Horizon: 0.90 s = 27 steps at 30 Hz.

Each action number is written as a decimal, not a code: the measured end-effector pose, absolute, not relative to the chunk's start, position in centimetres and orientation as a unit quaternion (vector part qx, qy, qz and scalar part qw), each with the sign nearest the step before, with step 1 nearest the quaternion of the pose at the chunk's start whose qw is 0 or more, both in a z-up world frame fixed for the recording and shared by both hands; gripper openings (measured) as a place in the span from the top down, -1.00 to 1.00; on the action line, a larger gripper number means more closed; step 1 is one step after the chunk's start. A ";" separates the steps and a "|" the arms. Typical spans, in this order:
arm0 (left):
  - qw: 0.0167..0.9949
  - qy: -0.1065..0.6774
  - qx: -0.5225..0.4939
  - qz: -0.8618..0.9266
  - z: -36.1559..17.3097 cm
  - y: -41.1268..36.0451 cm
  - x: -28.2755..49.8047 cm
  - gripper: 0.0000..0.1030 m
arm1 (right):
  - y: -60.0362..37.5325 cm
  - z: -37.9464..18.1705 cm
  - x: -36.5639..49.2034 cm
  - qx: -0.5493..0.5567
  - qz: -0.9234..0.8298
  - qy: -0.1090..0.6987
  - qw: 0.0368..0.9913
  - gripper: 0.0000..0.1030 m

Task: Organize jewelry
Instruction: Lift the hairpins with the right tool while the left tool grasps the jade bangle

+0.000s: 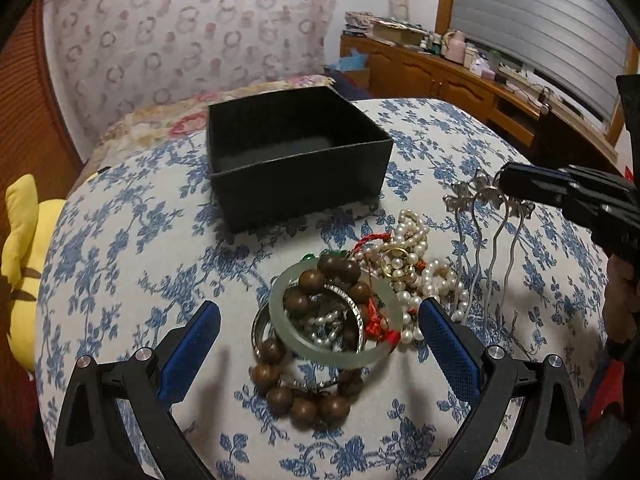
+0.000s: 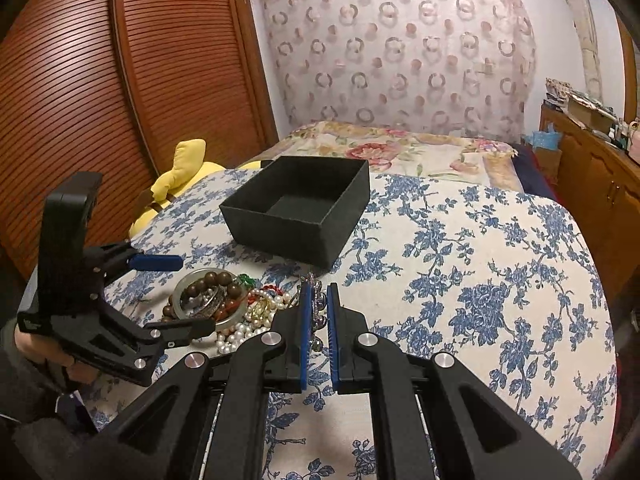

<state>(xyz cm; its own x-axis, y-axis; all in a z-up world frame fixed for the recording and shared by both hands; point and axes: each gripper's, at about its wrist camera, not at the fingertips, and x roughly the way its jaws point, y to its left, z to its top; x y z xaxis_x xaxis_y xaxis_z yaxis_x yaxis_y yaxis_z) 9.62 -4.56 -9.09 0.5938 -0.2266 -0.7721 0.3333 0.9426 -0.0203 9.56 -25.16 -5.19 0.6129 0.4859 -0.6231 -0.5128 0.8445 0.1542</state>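
A pile of jewelry lies on the blue-flowered cloth: a pale green jade bangle, a brown wooden bead bracelet, a pearl necklace and a silver bangle. My left gripper is open, its blue pads either side of the bangle. My right gripper is shut on a silver flower hair comb, held with its prongs hanging down beside the pearls. The black open box stands empty behind the pile; it also shows in the right wrist view.
A yellow plush toy lies at the table's left edge. A flowered bed is behind the table. A wooden sideboard with clutter runs along the right wall.
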 end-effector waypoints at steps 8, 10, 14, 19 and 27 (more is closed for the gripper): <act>0.882 0.428 0.095 -0.172 -9.5 -5.8 10.0 -0.56 | -25.5 -5.5 9.7 -0.020 0.278 0.345 0.897 0.83; 0.881 0.427 0.105 -0.174 -9.6 -6.0 9.9 -0.54 | -25.5 -5.5 9.7 -0.020 0.277 0.345 0.897 0.83; 0.881 0.425 0.114 -0.175 -9.7 -6.3 9.7 -0.33 | -25.5 -5.6 9.8 -0.020 0.277 0.345 0.897 0.83; 0.891 0.407 0.092 -0.180 -8.8 -5.9 9.3 -0.33 | -25.9 -5.8 9.7 -0.017 0.276 0.345 0.897 0.83; 0.911 0.362 0.062 -0.189 -6.0 -5.4 8.1 -0.33 | -25.9 -5.8 9.7 -0.017 0.274 0.345 0.897 0.83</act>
